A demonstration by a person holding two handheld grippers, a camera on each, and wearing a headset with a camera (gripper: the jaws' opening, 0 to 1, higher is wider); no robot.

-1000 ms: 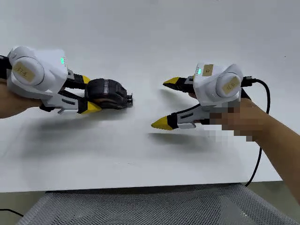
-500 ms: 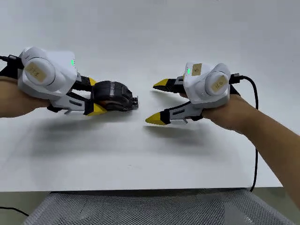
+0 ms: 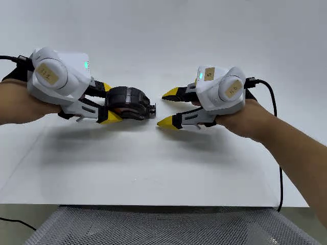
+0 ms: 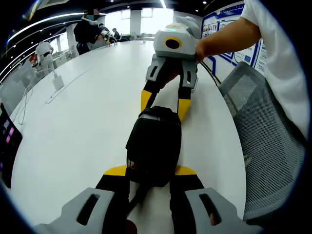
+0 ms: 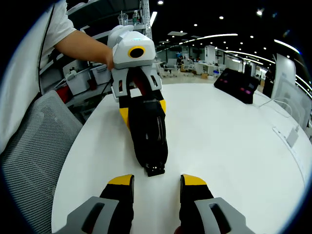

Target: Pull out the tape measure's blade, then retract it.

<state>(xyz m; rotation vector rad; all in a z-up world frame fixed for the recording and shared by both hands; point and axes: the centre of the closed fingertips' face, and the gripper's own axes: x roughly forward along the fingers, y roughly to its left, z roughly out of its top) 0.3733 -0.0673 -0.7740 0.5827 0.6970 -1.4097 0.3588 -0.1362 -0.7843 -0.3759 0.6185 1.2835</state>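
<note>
A black tape measure [image 3: 129, 103] lies on its side on the white table [image 3: 153, 163], and my left gripper [image 3: 111, 102] is shut on its body. Its blade hook [image 3: 152, 108] points right, with no blade drawn out. My right gripper [image 3: 166, 108] is open, its yellow tips just right of the hook and apart from it. In the right gripper view the hook [image 5: 155, 170] sits just ahead of my open right gripper [image 5: 157, 181], with the tape measure [image 5: 148, 131] and left gripper [image 5: 143, 111] behind. In the left gripper view my left gripper [image 4: 151, 170] clamps the tape measure [image 4: 153, 146]; the right gripper [image 4: 165, 103] faces it.
The table's front edge runs across the bottom of the head view, with a grey mesh chair [image 3: 153, 224] below it. A black cable [image 3: 278, 168] trails from the right gripper over that edge. Far along the table stand people [image 4: 92, 31] and small stands [image 4: 57, 82].
The two grippers have come closer together. The left one carried the tape measure a little to the right, and the right one moved left until its tips reached the hook end.
</note>
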